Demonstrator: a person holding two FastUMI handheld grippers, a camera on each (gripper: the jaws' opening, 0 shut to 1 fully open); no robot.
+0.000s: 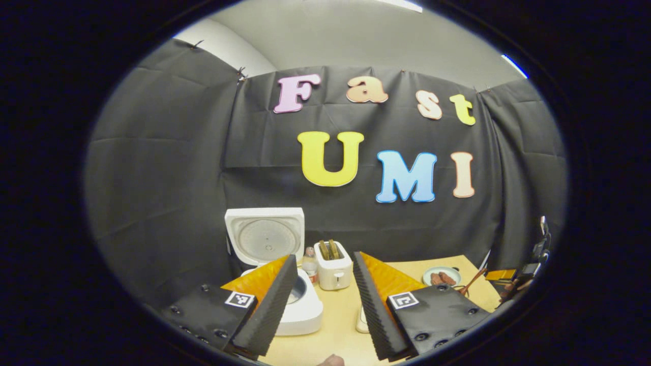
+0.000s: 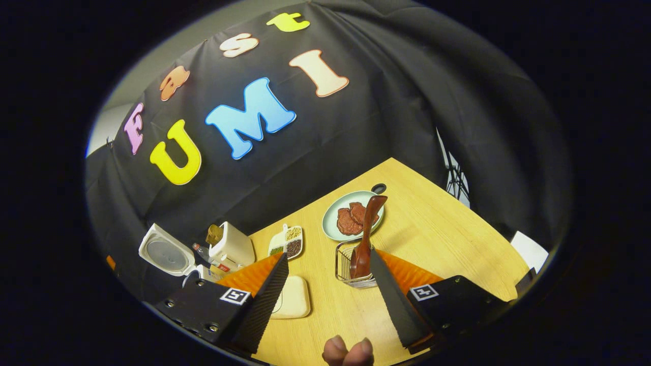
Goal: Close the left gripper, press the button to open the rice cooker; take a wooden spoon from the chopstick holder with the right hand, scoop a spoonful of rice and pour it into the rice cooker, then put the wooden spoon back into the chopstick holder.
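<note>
The white rice cooker [image 1: 305, 310] stands at the left of the wooden table with its lid [image 1: 264, 238] up. My left gripper [image 1: 324, 258] is open and empty, and its left finger covers part of the cooker's pot. In the right gripper view a dark wooden spoon [image 2: 367, 229] stands upright in a wire chopstick holder [image 2: 346, 264]. My right gripper [image 2: 328, 256] is open in front of it, with its right finger next to the holder and nothing between the fingers. The cooker's lid [image 2: 165, 254] shows at far left there.
A white toaster [image 1: 333, 269] and a small bottle [image 1: 309, 264] stand right of the cooker. A plate [image 2: 330, 223] of brown meat lies behind the holder. A divided dish of grains [image 2: 287, 241] and a cream square dish [image 2: 294, 297] lie mid-table. A person's fingertips [image 2: 348, 352] show at the bottom.
</note>
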